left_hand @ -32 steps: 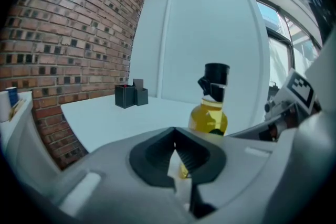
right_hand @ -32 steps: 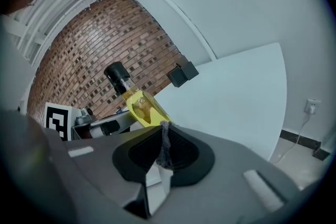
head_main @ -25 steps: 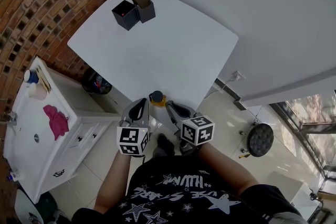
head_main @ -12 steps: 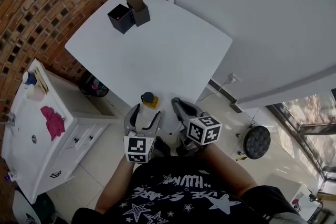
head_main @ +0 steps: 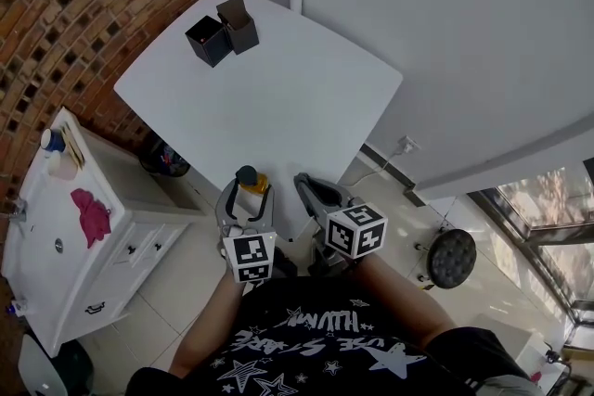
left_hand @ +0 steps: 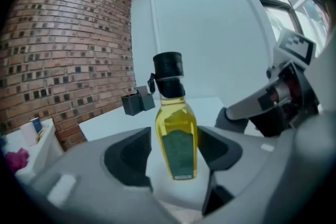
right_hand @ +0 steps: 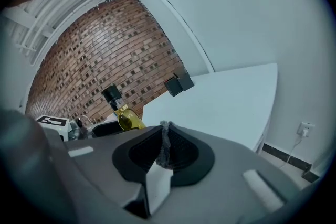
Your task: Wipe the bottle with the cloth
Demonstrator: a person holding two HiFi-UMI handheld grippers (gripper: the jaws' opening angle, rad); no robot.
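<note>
A bottle [left_hand: 176, 134] of yellow oil with a black cap and green label stands upright at the near edge of the white table [head_main: 278, 97]. It sits between the jaws of my left gripper [left_hand: 173, 152], which are closing around it; a thin gap still shows on the bottle's left side. In the head view the bottle [head_main: 246, 182] is in front of the left gripper [head_main: 246, 204]. My right gripper [right_hand: 164, 147] is shut on a thin grey cloth [right_hand: 166, 140]. It hovers just right of the bottle [right_hand: 123, 113] in the right gripper view and beside the left gripper [head_main: 311, 195] in the head view.
Two dark open boxes [head_main: 223, 32] stand at the table's far corner. A white cabinet [head_main: 56, 274] with a pink rag [head_main: 91, 216] is at the left, below a brick wall. A round dark stool [head_main: 455, 248] stands on the floor at the right.
The left gripper was shut beside the bottle; its jaws have opened wide and moved forward so the bottle stands between them. The right gripper has hardly moved.
</note>
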